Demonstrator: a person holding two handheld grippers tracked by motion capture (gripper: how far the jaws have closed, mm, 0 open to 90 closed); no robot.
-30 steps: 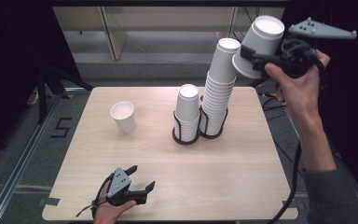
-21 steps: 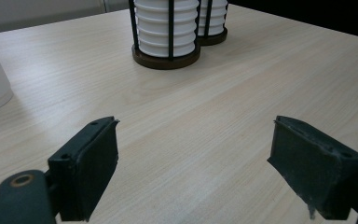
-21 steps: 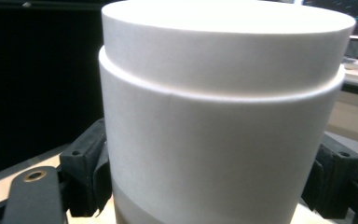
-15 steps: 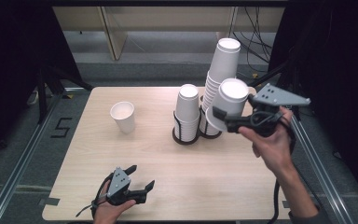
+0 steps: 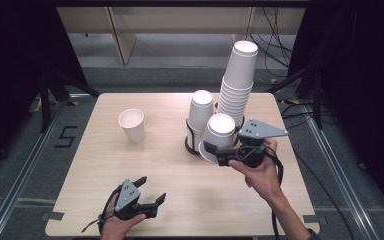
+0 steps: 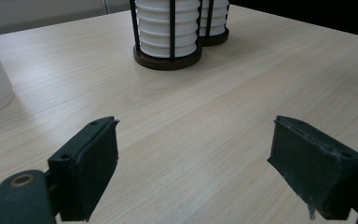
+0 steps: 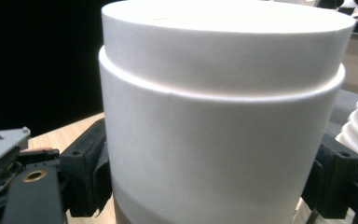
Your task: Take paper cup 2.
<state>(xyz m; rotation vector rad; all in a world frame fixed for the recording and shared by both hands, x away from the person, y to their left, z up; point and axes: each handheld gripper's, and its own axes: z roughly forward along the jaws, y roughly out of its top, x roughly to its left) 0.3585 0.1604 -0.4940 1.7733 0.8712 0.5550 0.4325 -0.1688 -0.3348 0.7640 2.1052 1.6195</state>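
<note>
High view: right gripper clamps an upturned paper cup at frame centre, before the stacks. Light and crushable; grip its sides gently. Left gripper lies released, lower left.

**Three cameras, one table**

The high view looked forward and down from above the table's near edge. The left gripper view sat low, close above the wood, facing the cup holders at its top. The right gripper view pressed close against a white cup. Both lower views shared those holders.
</note>
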